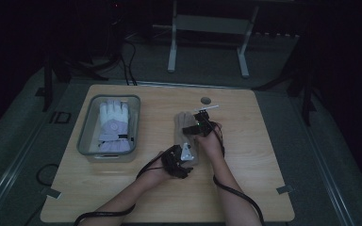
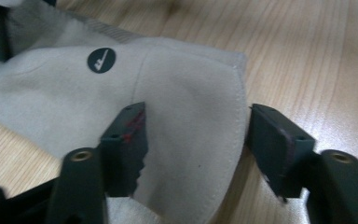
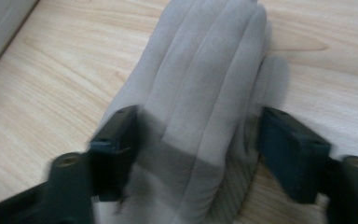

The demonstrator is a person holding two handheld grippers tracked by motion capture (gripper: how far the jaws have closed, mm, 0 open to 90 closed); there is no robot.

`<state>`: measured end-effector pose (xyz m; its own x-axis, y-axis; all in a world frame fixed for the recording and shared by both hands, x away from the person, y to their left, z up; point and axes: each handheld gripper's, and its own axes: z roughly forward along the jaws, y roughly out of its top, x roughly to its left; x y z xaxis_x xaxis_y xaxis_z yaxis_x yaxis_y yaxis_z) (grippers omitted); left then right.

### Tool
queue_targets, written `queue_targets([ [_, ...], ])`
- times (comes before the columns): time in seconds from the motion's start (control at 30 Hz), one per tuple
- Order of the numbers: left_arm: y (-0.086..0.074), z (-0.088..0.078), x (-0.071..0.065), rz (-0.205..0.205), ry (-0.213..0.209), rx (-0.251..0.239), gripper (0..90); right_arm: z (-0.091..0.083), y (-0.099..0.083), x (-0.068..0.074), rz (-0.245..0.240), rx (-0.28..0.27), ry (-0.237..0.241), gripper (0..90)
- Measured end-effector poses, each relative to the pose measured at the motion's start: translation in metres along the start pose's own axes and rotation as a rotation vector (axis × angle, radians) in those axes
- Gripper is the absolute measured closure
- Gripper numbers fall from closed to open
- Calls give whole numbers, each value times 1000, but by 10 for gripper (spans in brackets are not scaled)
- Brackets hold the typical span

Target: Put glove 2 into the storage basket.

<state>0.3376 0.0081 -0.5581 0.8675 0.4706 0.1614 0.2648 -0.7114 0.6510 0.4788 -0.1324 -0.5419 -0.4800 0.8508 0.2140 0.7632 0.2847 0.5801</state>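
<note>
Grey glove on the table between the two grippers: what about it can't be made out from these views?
- High view: the grey glove is dim; the left gripper and right gripper cover its cuff and middle.
- Left gripper view: whether the pads press the cuff; the bottom edge cuts it off.
- Right gripper view: motion blur hides whether the jaws touch the glove fingers.
- Round logo: too small to read.

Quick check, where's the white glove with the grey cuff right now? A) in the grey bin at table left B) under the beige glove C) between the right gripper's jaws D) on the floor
A: the high view shows the white glove lying inside the grey bin, apart from the beige glove that both grippers work on.
</note>
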Motion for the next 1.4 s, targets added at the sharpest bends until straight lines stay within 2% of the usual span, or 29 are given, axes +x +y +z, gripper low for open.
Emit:
queue_targets([
  [0.07, 1, 0, 0, -4, 20, 9, 450, 1, -1, -1, 5, 1, 2, 348],
  [0.17, 4, 0, -2, 13, 34, 20, 555, 1, -1, 2, -3, 5, 19, 472],
  [0.2, 4, 0, -3, 25, 48, 31, 628, 1, -1, 3, -5, 7, 23, 523],
  [0.23, 4, 0, -3, 25, 48, 31, 689, 1, -1, 3, -5, 7, 23, 523],
  [0.27, 5, 0, -5, 36, 69, 41, 689, 1, -1, 3, 5, 9, 33, 562],
  [0.3, 5, 0, -5, 31, 66, 38, 763, -1, -1, 3, 11, 14, 43, 643],
  [0.4, 4, -3, -4, 26, 50, 28, 801, -4, 1, 5, -9, 29, 51, 701],
  [0.5, 3, -6, -6, 37, 66, 24, 813, -12, 3, 7, -18, 13, 56, 718],
  [0.63, 3, -12, -6, 46, 73, 25, 818, -19, 7, 10, -20, -2, 86, 723],
  [0.8, 7, -29, -5, 44, 89, 18, 818, -32, 13, 17, -12, -46, 137, 726],
  [1.0, 11, -51, -1, 60, 117, 13, 819, -47, 21, 24, -13, -87, 166, 726],
  [1.2, 14, -75, 7, 61, 148, 4, 818, -61, 35, 37, -28, -126, 190, 726],
  [1.23, 14, -75, 7, 61, 148, 4, 819, -61, 35, 37, -28, -126, 190, 726],
  [1.3, 14, -87, 11, 51, 160, -3, 819, -66, 43, 46, -39, -142, 196, 726],
  [1.4, 12, -97, 14, 51, 175, -2, 819, -70, 51, 57, -56, -153, 204, 726],
])
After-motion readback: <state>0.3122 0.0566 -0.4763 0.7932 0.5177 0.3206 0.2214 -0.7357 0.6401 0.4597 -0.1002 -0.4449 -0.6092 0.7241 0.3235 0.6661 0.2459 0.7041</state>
